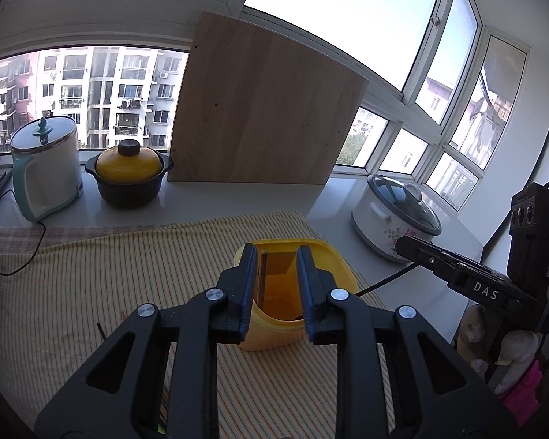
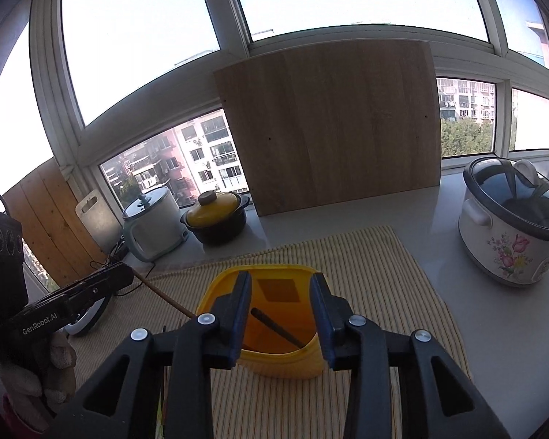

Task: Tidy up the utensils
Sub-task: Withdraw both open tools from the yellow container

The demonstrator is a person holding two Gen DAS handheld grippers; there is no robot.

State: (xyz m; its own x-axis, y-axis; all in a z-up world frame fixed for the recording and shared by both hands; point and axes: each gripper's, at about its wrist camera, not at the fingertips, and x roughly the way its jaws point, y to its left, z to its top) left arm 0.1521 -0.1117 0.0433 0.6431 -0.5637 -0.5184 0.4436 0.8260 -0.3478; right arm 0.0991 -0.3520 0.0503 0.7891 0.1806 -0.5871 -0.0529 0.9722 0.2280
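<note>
Yellow plastic holder (image 2: 274, 333) on striped mat (image 2: 384, 292), directly ahead of both tools. One dark chopstick (image 2: 278, 327) inside, leaning. Left tool (image 1: 276, 292) open, empty. Right tool (image 2: 280, 314) open, empty, equally near. Loose chopsticks (image 2: 163, 294) lying left of holder, nearer left tool.

A yellow plastic utensil holder (image 2: 271, 333) stands upright on the striped cloth (image 2: 366, 292), open at the top. One dark brown chopstick (image 2: 276, 328) leans slantwise inside it.
</note>
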